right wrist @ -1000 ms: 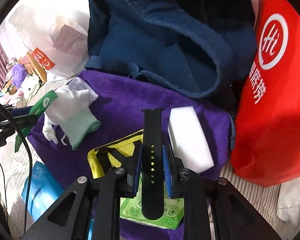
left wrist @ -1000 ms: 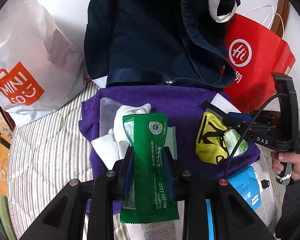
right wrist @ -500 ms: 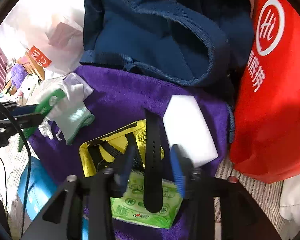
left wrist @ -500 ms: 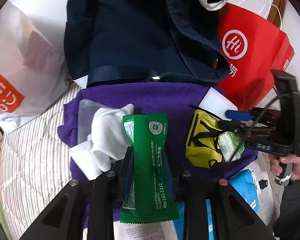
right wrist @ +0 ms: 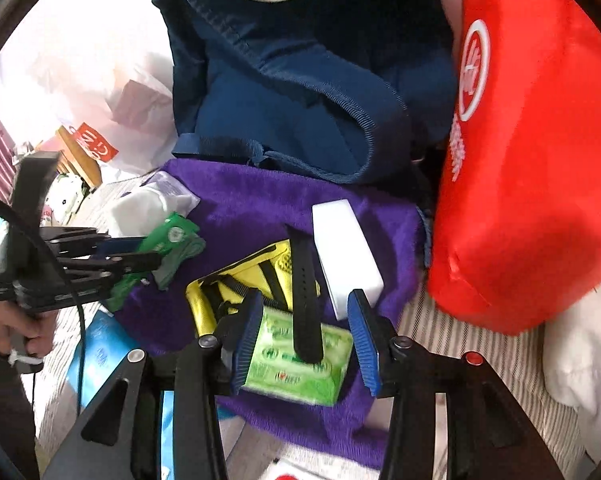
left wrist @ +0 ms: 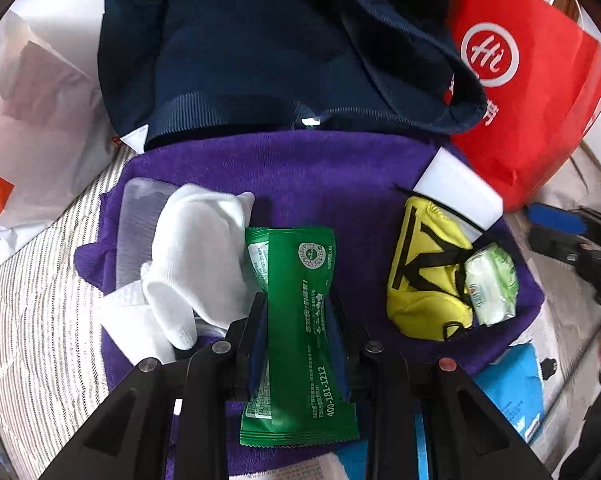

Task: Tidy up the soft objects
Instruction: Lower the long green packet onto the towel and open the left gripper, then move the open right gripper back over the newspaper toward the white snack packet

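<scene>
Pinching a green packet (left wrist: 298,320), left gripper (left wrist: 298,336) fingers hover over the purple towel (left wrist: 320,172); right gripper (right wrist: 306,344) fingers spread, strap (right wrist: 305,292) lying on the towel's wipes pack (right wrist: 296,364). Socks (left wrist: 204,256), yellow pouch (left wrist: 426,276), sponge (right wrist: 346,258) unsorted on the towel; mostly left.

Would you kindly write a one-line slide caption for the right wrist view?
Open right tool above a black watch strap lying across a green tissue pack on the purple towel.

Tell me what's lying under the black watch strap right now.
The black watch strap lies across the yellow pouch and green tissue pack, on the purple towel. Anything beneath those is hidden.
</scene>
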A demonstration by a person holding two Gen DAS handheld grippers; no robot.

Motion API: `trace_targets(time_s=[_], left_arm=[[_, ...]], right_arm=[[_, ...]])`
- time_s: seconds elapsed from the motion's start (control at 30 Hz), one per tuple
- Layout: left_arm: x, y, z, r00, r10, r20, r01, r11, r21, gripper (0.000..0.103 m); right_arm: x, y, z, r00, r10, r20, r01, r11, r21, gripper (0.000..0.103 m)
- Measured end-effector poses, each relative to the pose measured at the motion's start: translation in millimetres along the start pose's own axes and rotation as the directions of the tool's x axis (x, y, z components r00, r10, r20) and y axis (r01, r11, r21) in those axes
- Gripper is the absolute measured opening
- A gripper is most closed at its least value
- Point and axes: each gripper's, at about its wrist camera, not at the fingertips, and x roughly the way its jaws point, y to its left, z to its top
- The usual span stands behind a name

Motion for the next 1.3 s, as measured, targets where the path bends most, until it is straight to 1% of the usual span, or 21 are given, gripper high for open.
trace_targets(time_s=[0.07, 0.13, 0.27, 0.37, 0.4, 0.43, 0.47, 0.53, 0.67, 0.8, 0.87, 0.97, 1.1, 1.17, 1.27, 1.3], left_arm=[[5.5, -1.2, 0.5, 1.000, 0.005, -0.013, -0.005, 1.000, 0.000, 0.028], [10.3, -2.3, 0.5, 1.000, 0.020, -0.020, -0.020, 1.000, 0.002, 0.030], [17.3, -3.8, 0.7, 0.999, 0.024, -0.034, -0.025, 1.000, -0.007, 0.032], [21.4, -6.1, 1.1, 0.999, 0.015, -0.046, -0.016, 1.000, -0.024, 0.038], [21.2, -6.5, 1.0, 0.999, 0.010, -0.046, -0.011, 1.000, -0.028, 0.044], [20.6, -6.9, 0.7, 0.999, 0.005, -0.047, -0.006, 1.000, -0.031, 0.047], [19.4, -8.8, 0.4, 0.999, -0.002, -0.048, 0.000, 0.999, -0.034, 0.053], [16.1, -12.1, -0.2, 0.999, -0.001, -0.043, -0.001, 0.999, -0.036, 0.057], [5.5, -20.9, 0.3, 0.999, 0.020, -0.031, -0.022, 0.999, -0.042, 0.059], [-15.5, -31.6, -3.0, 1.000, 0.026, 0.002, -0.026, 0.999, -0.041, 0.059], [-25.9, -37.0, -3.8, 0.999, 0.031, 0.020, -0.030, 0.998, -0.046, 0.059], [-46.9, -39.2, -11.8, 0.999, 0.016, 0.052, -0.013, 0.999, -0.052, 0.060], [-70.8, -33.7, -29.1, 0.997, 0.014, 0.076, -0.010, 0.999, -0.051, 0.061], [-77.2, -31.7, -31.4, 0.997, 0.021, 0.074, -0.017, 0.998, -0.057, 0.061], [-86.8, -27.8, -46.9, 0.996, 0.032, 0.079, -0.028, 0.998, -0.061, 0.061], [-90.6, -26.2, -52.6, 0.996, 0.035, 0.081, -0.030, 0.997, -0.067, 0.062]], right_arm=[[-9.1, -2.5, -4.4, 1.000, -0.010, 0.008, 0.010, 1.000, 0.000, 0.044], [-18.6, -5.6, -10.0, 1.000, -0.013, 0.018, 0.013, 1.000, -0.002, 0.048], [-31.4, -14.5, -23.5, 1.000, -0.027, 0.012, 0.026, 1.000, 0.010, 0.049], [-40.1, -20.8, -36.8, 0.999, -0.035, 0.005, 0.034, 0.999, 0.035, 0.049], [-42.2, -22.8, -41.0, 0.999, -0.033, -0.001, 0.033, 0.999, 0.042, 0.049], [-44.4, -24.8, -45.9, 0.999, -0.037, -0.006, 0.037, 0.998, 0.050, 0.049], [-46.4, -25.7, -48.9, 0.999, -0.042, -0.008, 0.042, 0.998, 0.055, 0.049], [-50.5, -30.1, -57.9, 0.999, -0.047, -0.015, 0.048, 0.997, 0.067, 0.049], [-55.9, -37.5, -73.1, 0.998, -0.051, -0.037, 0.054, 0.994, 0.092, 0.049], [-62.8, -40.2, -87.5, 0.996, -0.075, -0.054, 0.080, 0.992, 0.094, 0.050], [-65.8, -39.4, -96.0, 0.996, -0.064, -0.064, 0.071, 0.992, 0.101, 0.050], [-65.3, -34.1, -110.5, 0.994, -0.066, -0.085, 0.073, 0.993, 0.093, 0.051], [-57.0, -22.8, -129.3, 0.993, -0.035, -0.114, 0.044, 0.996, 0.080, 0.062], [-51.2, -16.2, -137.8, 0.990, -0.049, -0.131, 0.057, 0.996, 0.061, 0.063], [-47.4, -10.5, -147.7, 0.988, -0.059, -0.140, 0.067, 0.997, 0.049, 0.065], [-46.7, -9.9, -150.5, 0.989, -0.061, -0.136, 0.068, 0.997, 0.044, 0.073]])
